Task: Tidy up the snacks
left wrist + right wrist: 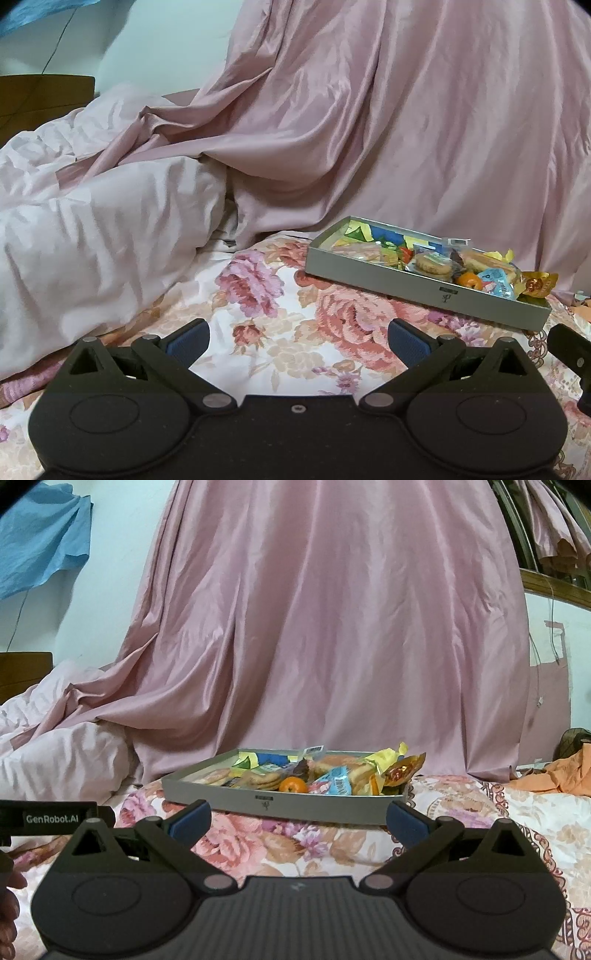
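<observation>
A bed with a floral-print cover in pink, rose and cream [480, 849] carries everything here; it is soft and will likely give under any downward push. A hanging dusty-pink satin curtain [332, 627] closes the far side just behind the tray, and a rumpled pale-pink quilt [92, 240] crowds the left, so open room lies mainly on the near cover.

The shallow grey rectangular tray [229, 794] sits ahead of the right gripper [298, 821] and off to the right of the left gripper [298, 341]. It looks stiff and light; its low straight front wall seems the surest place to pinch.

Inside lie crinkly wrapped snacks: clear packs of round biscuits [264, 777], probably brittle; a blue-and-white packet [338, 781], light and slippery; a gold-and-orange foil packet [402, 770] overhanging the right rim, easiest taken by its crimped end. A small round orange fruit [293, 785] may roll.

Both grippers are spread wide and hold nothing.
</observation>
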